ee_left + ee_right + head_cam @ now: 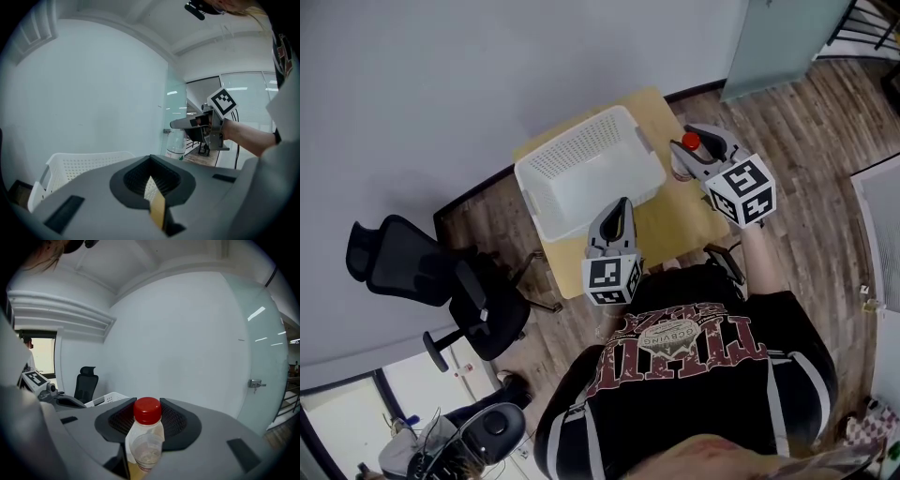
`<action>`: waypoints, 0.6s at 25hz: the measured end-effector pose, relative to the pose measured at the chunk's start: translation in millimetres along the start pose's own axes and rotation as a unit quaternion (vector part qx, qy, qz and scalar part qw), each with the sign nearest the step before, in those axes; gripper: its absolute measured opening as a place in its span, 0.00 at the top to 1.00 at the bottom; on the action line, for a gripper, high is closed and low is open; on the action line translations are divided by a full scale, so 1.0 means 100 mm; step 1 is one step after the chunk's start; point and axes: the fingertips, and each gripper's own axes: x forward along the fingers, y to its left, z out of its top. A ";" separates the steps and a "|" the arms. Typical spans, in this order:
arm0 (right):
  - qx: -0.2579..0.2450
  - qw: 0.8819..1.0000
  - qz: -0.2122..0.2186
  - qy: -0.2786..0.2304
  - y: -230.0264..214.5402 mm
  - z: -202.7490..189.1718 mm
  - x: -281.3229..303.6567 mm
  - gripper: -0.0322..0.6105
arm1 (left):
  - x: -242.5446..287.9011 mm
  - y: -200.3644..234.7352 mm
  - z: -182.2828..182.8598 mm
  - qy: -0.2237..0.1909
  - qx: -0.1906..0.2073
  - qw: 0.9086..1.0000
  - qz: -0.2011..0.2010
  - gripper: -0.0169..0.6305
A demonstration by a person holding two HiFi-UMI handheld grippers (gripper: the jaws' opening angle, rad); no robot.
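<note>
A clear plastic bottle (pixel 146 448) with a red cap (pixel 147 410) stands upright between the jaws of my right gripper (pixel 140 430), which is shut on it near the neck. In the head view that gripper (pixel 677 148) is over the right edge of a small wooden table (pixel 670 225), and the red cap (pixel 691 142) shows at its tip. My left gripper (pixel 622 203) hovers over the table's front, just short of a white perforated basket (pixel 581 141). Its jaws (pixel 153 187) are shut with nothing in them. From the left gripper view, the right gripper (pixel 174 123) sits at the top of the bottle (pixel 177 145).
The basket (pixel 70 161) takes up most of the tabletop. A black office chair (pixel 441 281) stands to the left on the wood floor. A pale wall rises behind the table, and a glass partition (pixel 778 42) stands at the back right.
</note>
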 end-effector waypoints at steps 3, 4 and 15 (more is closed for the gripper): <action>0.004 1.000 -0.001 0.011 -0.01 -0.12 0.04 0.69 | -0.01 0.01 -0.01 0.002 0.001 1.000 0.001 0.93; 0.006 1.000 -0.001 0.013 -0.02 -0.16 0.04 0.69 | -0.01 0.01 -0.01 0.002 0.001 1.000 0.002 0.93; 0.011 0.999 0.003 0.044 -0.02 -0.62 0.25 0.69 | -0.02 0.06 -0.08 0.008 0.001 1.000 0.010 0.93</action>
